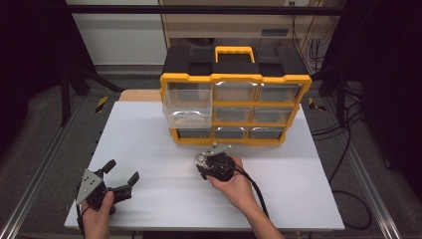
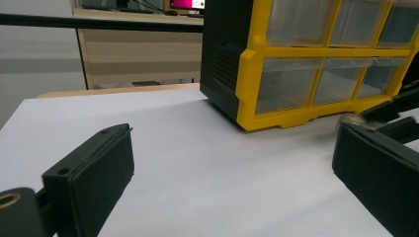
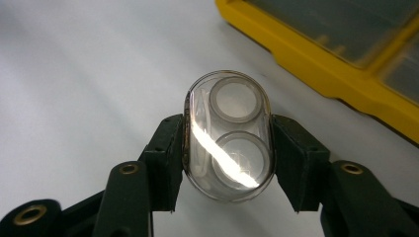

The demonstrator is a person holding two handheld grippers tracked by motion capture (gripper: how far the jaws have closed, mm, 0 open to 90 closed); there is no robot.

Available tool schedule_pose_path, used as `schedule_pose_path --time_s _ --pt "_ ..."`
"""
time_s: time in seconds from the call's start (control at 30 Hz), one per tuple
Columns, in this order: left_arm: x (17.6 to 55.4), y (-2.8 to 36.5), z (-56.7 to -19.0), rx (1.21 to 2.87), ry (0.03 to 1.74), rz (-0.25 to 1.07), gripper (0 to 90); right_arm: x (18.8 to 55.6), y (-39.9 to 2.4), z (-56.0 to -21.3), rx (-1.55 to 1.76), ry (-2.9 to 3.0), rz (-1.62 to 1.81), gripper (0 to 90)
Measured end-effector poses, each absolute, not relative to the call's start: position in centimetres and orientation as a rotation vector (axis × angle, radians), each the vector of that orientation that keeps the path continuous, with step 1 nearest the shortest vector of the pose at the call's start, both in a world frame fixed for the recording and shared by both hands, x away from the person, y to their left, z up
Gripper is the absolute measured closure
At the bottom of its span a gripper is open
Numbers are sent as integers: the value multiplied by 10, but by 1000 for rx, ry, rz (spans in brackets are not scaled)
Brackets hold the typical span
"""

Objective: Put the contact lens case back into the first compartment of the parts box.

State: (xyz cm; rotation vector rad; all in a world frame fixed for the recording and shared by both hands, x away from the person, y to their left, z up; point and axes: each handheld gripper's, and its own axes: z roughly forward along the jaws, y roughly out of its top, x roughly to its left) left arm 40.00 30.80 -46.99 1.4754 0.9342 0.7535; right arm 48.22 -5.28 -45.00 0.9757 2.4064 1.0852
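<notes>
The right tool [image 3: 228, 158] clamps a clear oval case [image 3: 228, 143] by its long sides, raised just above the bench [image 1: 149, 149] in front of the yellow drawer organiser [image 1: 234, 99], wrist angled toward it. The left tool [image 1: 117, 179] rests near the bench's front left corner, jaws spread wide and empty.

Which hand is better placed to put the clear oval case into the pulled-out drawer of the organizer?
Right. The right gripper is already shut on the clear case, just in front of the yellow organizer. The left gripper sits open and empty near the table's front-left corner, farther from the open drawer.
</notes>
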Motion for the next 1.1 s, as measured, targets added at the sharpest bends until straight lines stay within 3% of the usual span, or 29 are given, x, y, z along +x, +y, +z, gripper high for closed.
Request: schedule_pose_path --time_s 0.27,0.5,1.1 --pt "400 308 -470 1478 935 755 23 470 -117 -422 1088 2286 1141 492" --pt "400 305 -470 1488 931 757 23 463 -149 -388 1087 2202 1176 492" --pt "398 308 -470 1481 934 761 24 456 -162 -305 1005 2068 1218 492"
